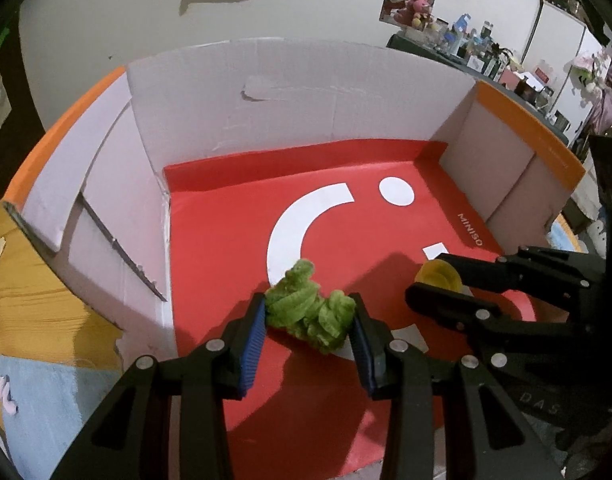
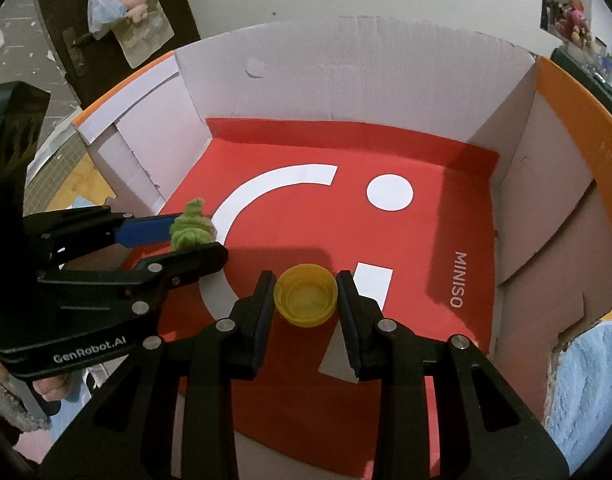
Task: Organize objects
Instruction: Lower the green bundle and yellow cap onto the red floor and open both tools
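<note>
Left to right, both hands over the open cardboard box (image 1: 298, 92), white walls, red printed sheet (image 1: 226, 220) lining its floor.

Left tool (image 1: 308, 312): jaws partly closed, blue pads pressed on either side of a green fuzzy bundle (image 1: 306, 304), looks like twisted chenille stem. The right wrist view shows it (image 2: 192, 230) clamped between the pads, above the left part of the red sheet; whether its underside touches the sheet I cannot tell.

Right tool (image 2: 306, 294): jaws drawn in tight on a yellow bottle cap (image 2: 306, 295), open side up, rim gripped at both sides. Cap sits over the right-centre of the sheet, near the white printed bar. Tools are near each other but apart.

Step in hand, as I judge it: placing both picked items into the box. Both tools angle steeply down, low inside the walls.

Next move calls for: lower until each item rests on the sheet, open jaws, lift straight out. The light bundle may snag on the ribbed pads; the cap should sit flat.
</note>
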